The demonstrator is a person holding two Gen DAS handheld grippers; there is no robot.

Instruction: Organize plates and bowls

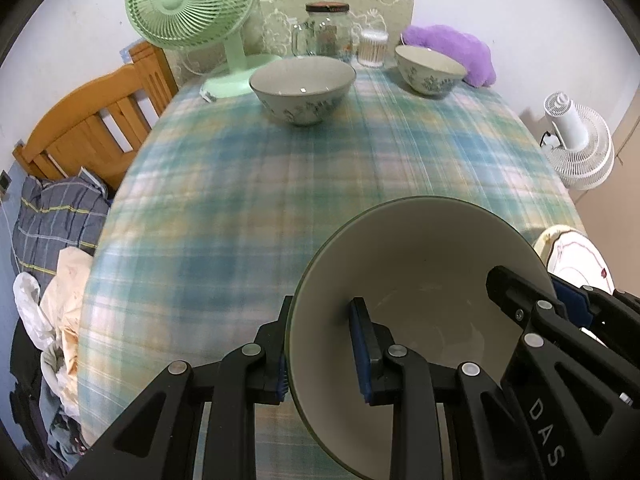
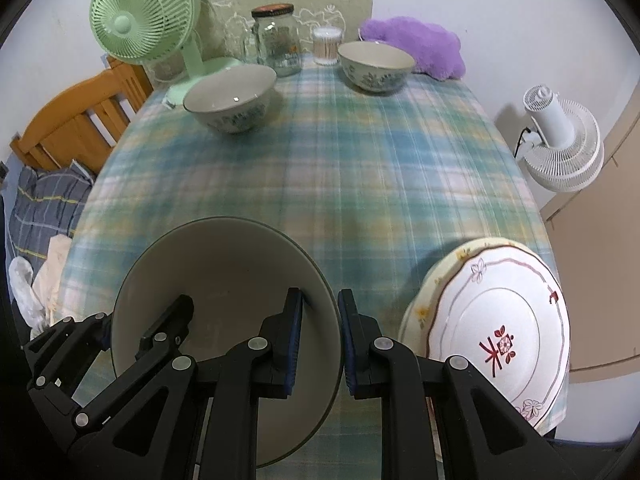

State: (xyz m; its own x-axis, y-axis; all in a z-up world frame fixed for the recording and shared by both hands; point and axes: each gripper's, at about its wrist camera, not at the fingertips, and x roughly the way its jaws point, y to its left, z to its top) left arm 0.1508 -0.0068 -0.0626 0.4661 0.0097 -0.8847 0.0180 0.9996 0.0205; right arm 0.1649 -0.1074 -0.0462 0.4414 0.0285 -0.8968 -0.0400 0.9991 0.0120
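Note:
A large cream bowl (image 1: 420,248) with a dark rim hangs over the near end of the plaid table, carried by both grippers. My left gripper (image 1: 322,356) is shut on its left rim, one blue pad inside and one outside. My right gripper (image 2: 320,344) is shut on the opposite rim of the same bowl (image 2: 224,256). Each wrist view also shows the other gripper: the right gripper (image 1: 548,296) and the left gripper (image 2: 132,320). Two floral bowls (image 2: 230,98) (image 2: 376,65) stand at the far end. A stack of plates (image 2: 500,320) lies at the near right corner.
Along the far edge stand a green fan (image 2: 140,16), a glass jar (image 2: 278,36), a cotton-swab tub (image 2: 327,46) and a purple plush (image 2: 416,46). A wooden chair (image 1: 88,124) and bedding are at the left, a white fan (image 2: 560,144) on the right.

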